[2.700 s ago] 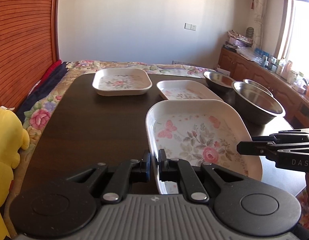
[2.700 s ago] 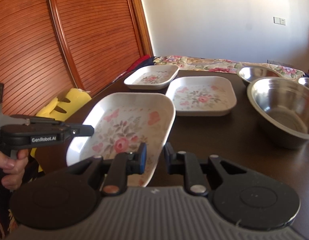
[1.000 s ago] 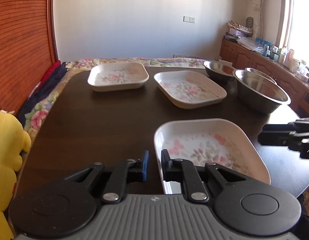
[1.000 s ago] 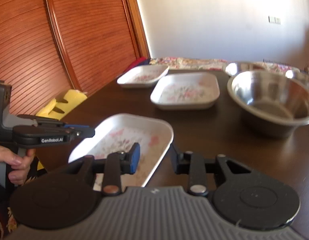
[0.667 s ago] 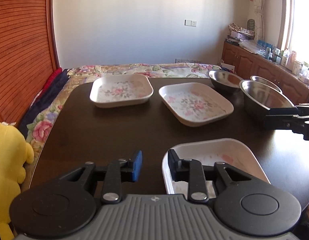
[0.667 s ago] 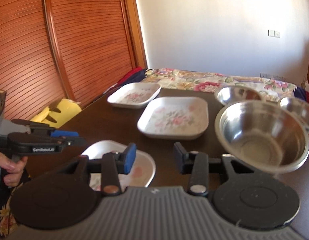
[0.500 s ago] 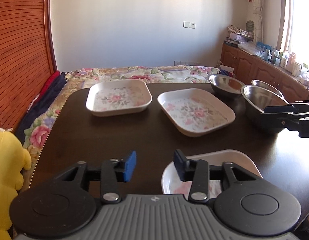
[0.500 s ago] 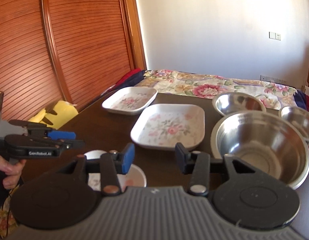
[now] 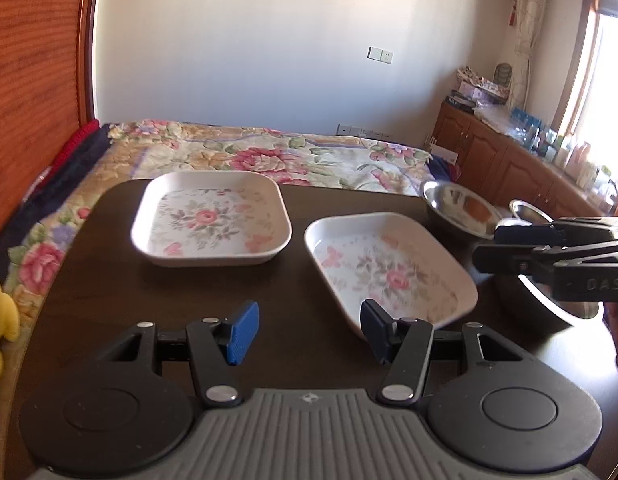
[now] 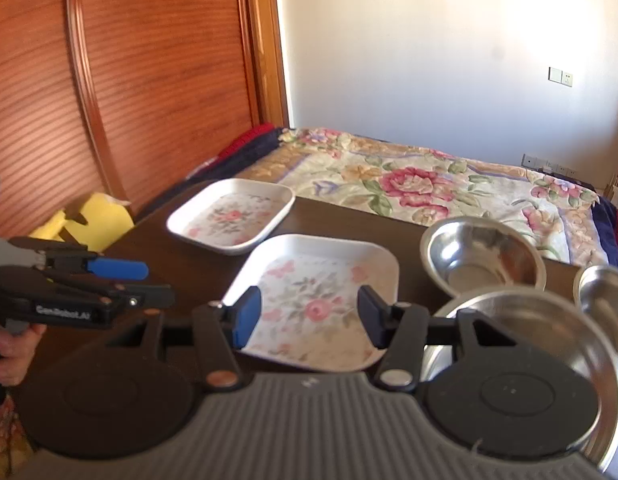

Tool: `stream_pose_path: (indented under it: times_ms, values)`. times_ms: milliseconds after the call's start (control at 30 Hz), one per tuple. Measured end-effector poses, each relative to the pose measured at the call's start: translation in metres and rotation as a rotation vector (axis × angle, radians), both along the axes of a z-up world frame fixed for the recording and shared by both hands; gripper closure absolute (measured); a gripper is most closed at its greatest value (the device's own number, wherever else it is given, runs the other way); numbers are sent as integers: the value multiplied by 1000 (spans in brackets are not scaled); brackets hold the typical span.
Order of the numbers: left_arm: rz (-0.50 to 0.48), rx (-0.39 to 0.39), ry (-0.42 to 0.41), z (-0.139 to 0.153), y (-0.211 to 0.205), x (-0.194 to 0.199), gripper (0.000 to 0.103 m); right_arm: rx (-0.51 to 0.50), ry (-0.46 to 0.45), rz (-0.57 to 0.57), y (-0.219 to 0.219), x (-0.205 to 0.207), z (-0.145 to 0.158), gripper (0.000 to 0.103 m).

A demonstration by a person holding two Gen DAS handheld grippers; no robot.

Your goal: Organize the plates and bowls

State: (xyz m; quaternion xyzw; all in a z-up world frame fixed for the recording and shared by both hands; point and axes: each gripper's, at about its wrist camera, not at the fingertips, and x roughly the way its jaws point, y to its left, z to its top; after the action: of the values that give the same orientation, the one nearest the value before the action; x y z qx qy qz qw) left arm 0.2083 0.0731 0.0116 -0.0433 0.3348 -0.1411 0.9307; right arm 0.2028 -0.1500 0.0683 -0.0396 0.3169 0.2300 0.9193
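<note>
A dark wooden table (image 9: 109, 288) stands against a bed with a floral bedspread (image 9: 249, 152), white wall behind, slatted wooden panelling to one side. I take the nearer floral plate as my landmark.

Left wrist view: my left gripper (image 9: 307, 332) hangs over bare table, its jaws parted and just now widening, nothing between them. The nearer floral plate (image 9: 389, 268) lies just ahead and to the right of the right-hand fingertip (image 9: 375, 328); I cannot tell whether that tip touches its near corner. A second floral plate (image 9: 211, 220) sits left of and beyond the landmark, apart from it. A small steel bowl (image 9: 457, 208) rests beyond the landmark's far right corner. My right gripper (image 9: 509, 248) enters from the right edge above that area, partly covering a larger steel bowl (image 9: 561, 304).

Right wrist view: my right gripper (image 10: 307, 320) also stands released, jaws just now spreading, holding nothing; the landmark plate (image 10: 321, 276) shows between and beyond the fingers, resting on the table. The second plate (image 10: 233, 214) lies beyond it to the left. Right of the landmark sit the small steel bowl (image 10: 481, 256), the larger steel bowl (image 10: 529, 320) nearer the camera, and a third steel bowl (image 10: 605, 292) at the frame edge. My left gripper (image 10: 141, 284) reaches in from the left, held by a hand (image 10: 13, 356). A yellow plush toy (image 10: 97, 216) lies by the table's left edge.
</note>
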Motion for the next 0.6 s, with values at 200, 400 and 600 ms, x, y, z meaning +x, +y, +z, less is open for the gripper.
stream_pose_path:
  times_ms: [200,400,600]
  values:
    - [-9,-28,17,0,-10,24,45,-66,61,-8,1,34,-5,49]
    - [-15,-37,48,-5,-18,44,58,-104,125,-13,3,59,-11,49]
    - [-13,-42,75,-13,-23,56,68,-136,190,-14,3,75,-17,49]
